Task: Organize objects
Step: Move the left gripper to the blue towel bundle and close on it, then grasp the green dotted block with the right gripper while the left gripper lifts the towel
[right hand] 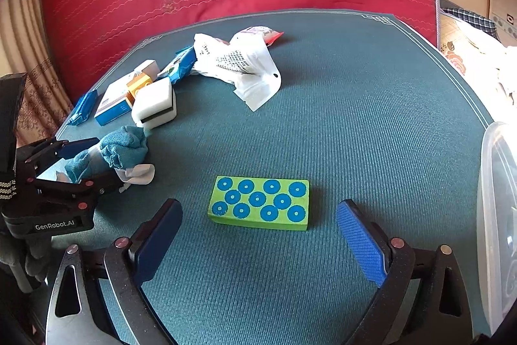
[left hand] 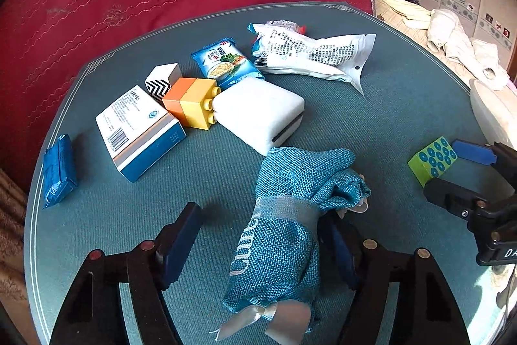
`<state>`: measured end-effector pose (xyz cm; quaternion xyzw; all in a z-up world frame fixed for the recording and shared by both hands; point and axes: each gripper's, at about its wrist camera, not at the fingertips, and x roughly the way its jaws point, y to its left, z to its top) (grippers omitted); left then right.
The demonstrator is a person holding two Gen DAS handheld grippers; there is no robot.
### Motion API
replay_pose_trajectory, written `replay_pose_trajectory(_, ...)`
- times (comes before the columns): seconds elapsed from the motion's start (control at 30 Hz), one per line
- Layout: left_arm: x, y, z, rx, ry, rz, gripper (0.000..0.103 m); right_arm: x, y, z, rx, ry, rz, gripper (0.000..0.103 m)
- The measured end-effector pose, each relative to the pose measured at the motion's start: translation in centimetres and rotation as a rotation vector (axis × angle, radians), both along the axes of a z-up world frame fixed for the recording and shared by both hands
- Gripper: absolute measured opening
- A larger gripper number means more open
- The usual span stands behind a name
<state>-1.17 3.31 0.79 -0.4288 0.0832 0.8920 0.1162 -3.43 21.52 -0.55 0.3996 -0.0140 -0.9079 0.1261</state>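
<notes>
Left wrist view: left gripper is spread wide around the teal cloth pouch, which lies between the fingers just in front of the white sponge block. Judgement: close squarely on the taped waist so the fabric doesn't slip.

Right wrist view: right gripper is spread wide and holds nothing. The green dotted block sits between the pads, untouched, well right of the pouch. Judgement: centre the block before closing.
</notes>
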Motion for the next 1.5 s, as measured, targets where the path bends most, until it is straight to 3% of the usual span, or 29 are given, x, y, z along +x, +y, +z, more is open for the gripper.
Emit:
replay_pose_trajectory(0.27,0.8,1.0,0.2,0.029,0.032,0.007,0.048,-0.2,-0.3,0.1,0.042,0.01,-0.039,0.078)
replay_pose_trajectory(0.43,0.8,0.8,0.3,0.044,0.039,0.008,0.046,-0.2,-1.4,0.1,0.105,0.024,-0.021,0.063)
replay_pose_trajectory(0.73,1.2,0.5,0.5,0.075,0.044,0.022,0.043,0.8,-0.3,0.5,0.015,0.021,-0.001,0.063)
replay_pose_trajectory(1.03,2.4,1.5,0.5,0.136,0.011,-0.005,0.042,4.0,2.3,3.8,-0.007,0.108,-0.023,0.063)
replay_pose_trajectory(1.5,3.5,6.6,2.0,0.154,0.017,-0.056,0.042,8.1,11.4,4.7,0.034,0.148,-0.213,0.063)
